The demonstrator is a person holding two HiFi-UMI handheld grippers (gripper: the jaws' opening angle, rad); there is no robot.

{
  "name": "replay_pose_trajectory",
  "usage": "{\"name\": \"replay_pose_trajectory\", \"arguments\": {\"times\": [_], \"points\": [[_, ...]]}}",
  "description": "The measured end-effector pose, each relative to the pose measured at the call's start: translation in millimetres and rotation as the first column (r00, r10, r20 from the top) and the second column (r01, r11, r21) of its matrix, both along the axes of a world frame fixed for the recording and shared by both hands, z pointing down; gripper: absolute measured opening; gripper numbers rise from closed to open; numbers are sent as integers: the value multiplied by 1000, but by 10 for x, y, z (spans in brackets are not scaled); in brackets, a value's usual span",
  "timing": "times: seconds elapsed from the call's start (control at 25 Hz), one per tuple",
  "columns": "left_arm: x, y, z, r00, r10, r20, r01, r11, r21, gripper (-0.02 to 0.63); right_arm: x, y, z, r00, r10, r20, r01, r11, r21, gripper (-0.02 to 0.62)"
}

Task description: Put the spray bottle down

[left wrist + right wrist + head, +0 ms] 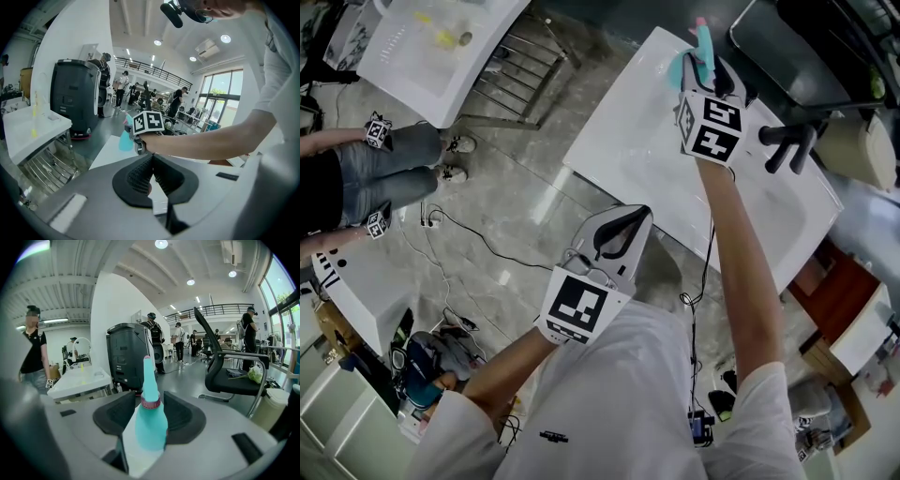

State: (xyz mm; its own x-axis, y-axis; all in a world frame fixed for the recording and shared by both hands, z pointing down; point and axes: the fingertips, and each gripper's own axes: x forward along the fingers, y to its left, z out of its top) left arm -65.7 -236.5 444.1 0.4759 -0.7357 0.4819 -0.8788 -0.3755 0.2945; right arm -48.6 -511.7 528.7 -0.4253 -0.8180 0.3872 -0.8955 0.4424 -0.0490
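Note:
A teal spray bottle [699, 49] with a pink neck ring stands upright near the far corner of the white table [628, 141]. My right gripper [703, 67] is around it. In the right gripper view the bottle [151, 425] sits between the black pads, with table showing between it and the left pad; the jaws are open. My left gripper [630, 221] hovers at the table's near edge, shut and with nothing in it. In the left gripper view its pads [140, 176] meet at the tips, and the bottle [125, 139] shows beyond, behind the right gripper's marker cube.
A black office chair [225, 366] stands to the right of the table, and a dark machine [129, 352] behind it. A second white table [431, 47] with a metal rack [525, 66] is at the upper left. A person [384, 169] stands there. Cables [478, 244] cross the floor.

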Motion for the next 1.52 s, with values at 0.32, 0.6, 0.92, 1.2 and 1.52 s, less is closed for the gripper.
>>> {"name": "replay_pose_trajectory", "arguments": {"times": [0.32, 0.6, 0.92, 1.2, 1.52], "points": [[51, 77, -73, 1000, 13, -5, -13, 1000, 17, 3, 91, 336, -308, 998, 0, 58, -1, 1000, 17, 170], [110, 211, -230, 1000, 23, -1, -23, 998, 57, 3, 409, 911, -664, 996, 9, 93, -13, 999, 39, 87], [134, 414, -474, 1000, 21, -4, -21, 995, 100, 3, 768, 1610, -1221, 998, -10, 58, 4, 994, 106, 21], [147, 556, -727, 1000, 24, 13, -26, 988, 153, 3, 1131, 2201, -1591, 998, 0, 62, -8, 991, 131, 20], [196, 669, -973, 999, 28, 23, -32, 978, 207, 3, 1498, 2768, -1747, 999, 19, 43, -24, 991, 130, 20]]}}
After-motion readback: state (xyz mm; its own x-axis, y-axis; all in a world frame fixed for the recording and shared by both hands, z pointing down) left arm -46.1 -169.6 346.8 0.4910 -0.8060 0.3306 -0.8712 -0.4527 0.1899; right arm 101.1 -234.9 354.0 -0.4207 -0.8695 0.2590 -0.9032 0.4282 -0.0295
